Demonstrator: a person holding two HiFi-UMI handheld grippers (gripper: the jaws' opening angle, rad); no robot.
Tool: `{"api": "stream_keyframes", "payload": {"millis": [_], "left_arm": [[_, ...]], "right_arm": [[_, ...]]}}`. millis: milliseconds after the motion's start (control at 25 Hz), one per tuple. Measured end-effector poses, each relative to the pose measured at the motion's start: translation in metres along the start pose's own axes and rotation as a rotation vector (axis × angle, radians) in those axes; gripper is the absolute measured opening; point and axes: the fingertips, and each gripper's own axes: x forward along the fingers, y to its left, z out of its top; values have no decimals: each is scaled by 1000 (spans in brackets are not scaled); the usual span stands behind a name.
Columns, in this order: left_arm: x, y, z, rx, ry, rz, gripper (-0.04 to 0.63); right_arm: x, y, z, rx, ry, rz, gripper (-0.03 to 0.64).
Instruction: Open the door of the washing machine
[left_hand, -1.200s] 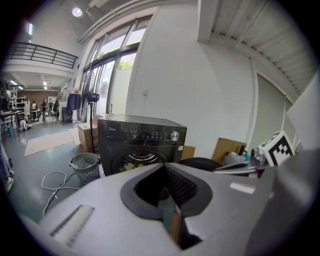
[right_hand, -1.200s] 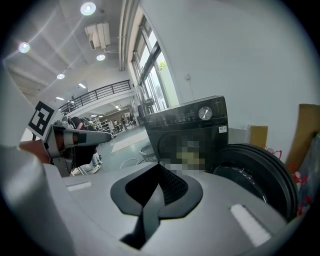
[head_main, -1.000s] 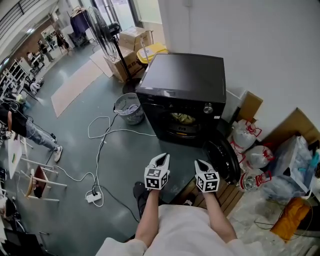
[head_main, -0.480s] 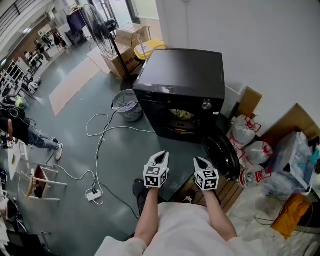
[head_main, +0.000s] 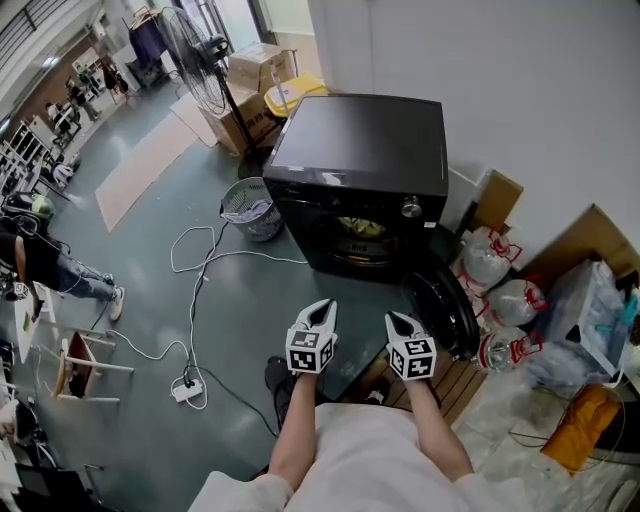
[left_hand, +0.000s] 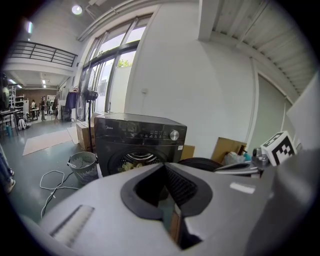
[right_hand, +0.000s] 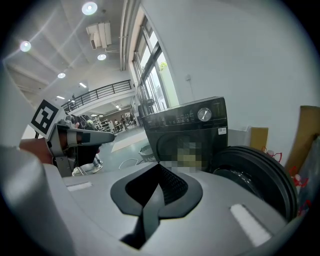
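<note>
A black front-loading washing machine (head_main: 365, 170) stands against the white wall, and its drum opening (head_main: 360, 240) shows laundry inside. Its round door (head_main: 442, 315) is swung wide open to the right, near the floor. My left gripper (head_main: 322, 308) and right gripper (head_main: 396, 322) hover side by side in front of the machine, a short way back from it, both shut with nothing in them. In the left gripper view the machine (left_hand: 140, 145) is straight ahead; in the right gripper view the open door (right_hand: 257, 177) fills the right side.
A mesh wastebasket (head_main: 250, 210) sits left of the machine, with white cables and a power strip (head_main: 187, 392) on the grey floor. A standing fan (head_main: 205, 60) and cardboard boxes (head_main: 250, 90) are behind. Plastic bags (head_main: 500, 290) and cardboard crowd the right wall. A wooden pallet (head_main: 455, 390) lies under my right arm.
Both grippers have stayed in place and shut. The head view has shifted slightly, so the machine sits a little higher and further left in frame.
</note>
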Motion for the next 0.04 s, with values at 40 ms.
{"api": "stream_keyframes", "payload": {"millis": [40], "left_arm": [[0, 0, -1, -1, 1, 1, 57]], "right_arm": [[0, -1, 0, 1, -1, -2, 0]]}}
